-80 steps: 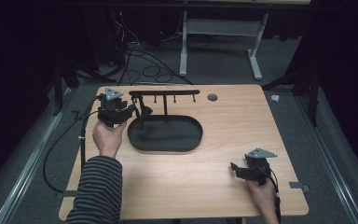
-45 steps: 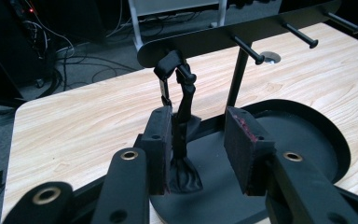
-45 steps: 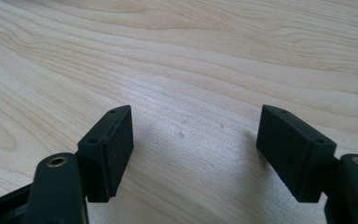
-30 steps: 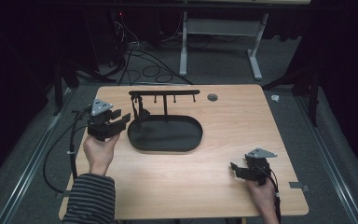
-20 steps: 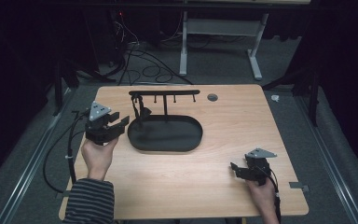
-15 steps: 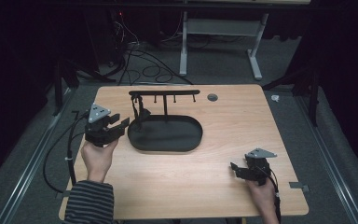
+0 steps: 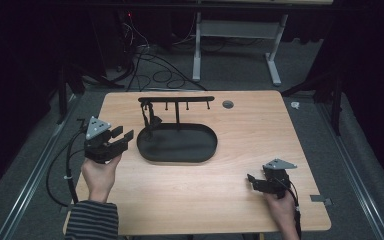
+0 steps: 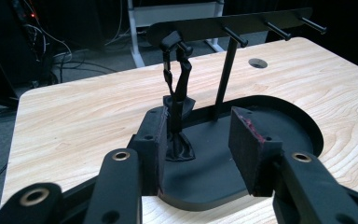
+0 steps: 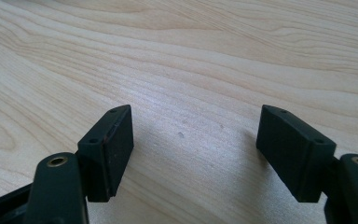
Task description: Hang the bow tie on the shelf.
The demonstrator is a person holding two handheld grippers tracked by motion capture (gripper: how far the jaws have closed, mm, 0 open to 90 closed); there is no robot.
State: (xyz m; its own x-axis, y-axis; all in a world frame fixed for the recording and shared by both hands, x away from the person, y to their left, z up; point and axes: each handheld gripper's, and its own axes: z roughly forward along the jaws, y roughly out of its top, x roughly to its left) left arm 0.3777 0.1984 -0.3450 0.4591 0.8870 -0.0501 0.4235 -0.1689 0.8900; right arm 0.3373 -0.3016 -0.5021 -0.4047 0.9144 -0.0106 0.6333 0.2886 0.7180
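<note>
We record the left gripper (image 7: 118, 139), held level off the left end of the oval black tray (image 7: 200, 155) with jaws apart and empty, aimed at the black strap (image 8: 176, 100) hanging from the rack's (image 7: 176, 99) left peg, while the right gripper (image 7: 252, 180) rests low on the table (image 7: 260, 130), jaws wide.

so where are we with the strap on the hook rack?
Looks done: the black strap hangs from the end peg of the rack, its tail on the oval tray. In hand: nothing; the left gripper sits open beside the tray, the right gripper open over bare table. Left: three pegs empty.
</note>
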